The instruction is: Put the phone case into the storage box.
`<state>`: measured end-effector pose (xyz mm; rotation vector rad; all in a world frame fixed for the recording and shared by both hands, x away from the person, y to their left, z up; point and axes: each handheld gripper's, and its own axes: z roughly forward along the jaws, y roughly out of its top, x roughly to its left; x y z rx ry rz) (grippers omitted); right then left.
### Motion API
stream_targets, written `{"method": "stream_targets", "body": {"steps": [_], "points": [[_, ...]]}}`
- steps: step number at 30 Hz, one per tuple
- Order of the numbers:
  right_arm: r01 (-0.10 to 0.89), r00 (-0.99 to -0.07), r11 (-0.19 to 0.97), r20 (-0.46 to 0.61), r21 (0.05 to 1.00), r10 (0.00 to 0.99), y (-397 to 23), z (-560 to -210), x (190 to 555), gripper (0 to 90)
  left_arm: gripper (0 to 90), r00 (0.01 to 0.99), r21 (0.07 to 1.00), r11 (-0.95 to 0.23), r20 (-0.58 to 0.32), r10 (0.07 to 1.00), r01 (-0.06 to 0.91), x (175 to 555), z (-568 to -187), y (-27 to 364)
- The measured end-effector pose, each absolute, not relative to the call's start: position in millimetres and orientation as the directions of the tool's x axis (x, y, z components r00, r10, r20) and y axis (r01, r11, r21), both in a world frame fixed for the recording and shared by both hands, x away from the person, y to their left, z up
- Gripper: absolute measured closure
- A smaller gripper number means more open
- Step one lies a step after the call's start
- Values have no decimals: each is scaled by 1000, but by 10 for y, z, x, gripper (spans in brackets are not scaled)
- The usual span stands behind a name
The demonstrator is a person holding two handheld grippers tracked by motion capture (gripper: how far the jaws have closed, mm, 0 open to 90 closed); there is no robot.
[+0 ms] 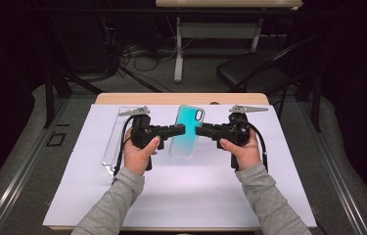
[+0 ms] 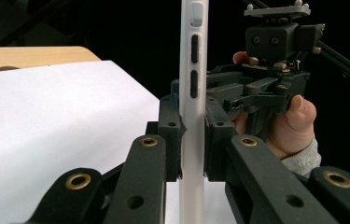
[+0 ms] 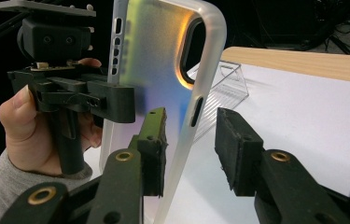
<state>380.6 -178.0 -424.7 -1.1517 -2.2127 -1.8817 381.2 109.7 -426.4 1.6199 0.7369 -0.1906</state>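
While the left gripper (image 2: 192, 135) clamps the phone case (image 1: 186, 131) upright on its edge, the right gripper (image 3: 192, 140) straddles the opposite edge, pads not yet pressing. It should close squarely below the side slot; a clear stand (image 1: 115, 142) lies beyond.

Phone case (image 1: 187, 131), translucent frosted shell with teal-to-white gradient back, dark oval camera cutout at its top corner. Held up off the table, over the middle, nearer the far edge, long axis running toward that far edge, camera end farthest from the person. In the left gripper view it stands edge-on and upright (image 2: 192, 116), white rim with dark button slots. Back face shows iridescent orange-blue sheen (image 3: 158, 70).
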Motion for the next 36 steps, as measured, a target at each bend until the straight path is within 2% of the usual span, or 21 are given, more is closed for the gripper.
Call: {"method": "stream_targets", "body": {"steps": [36], "points": [[554, -725, -7, 486, 833, 489, -1813, -4258, 3823, 786, 812, 781, 827, -17, -523, 340, 561, 3799, -4288, 1072]]}}
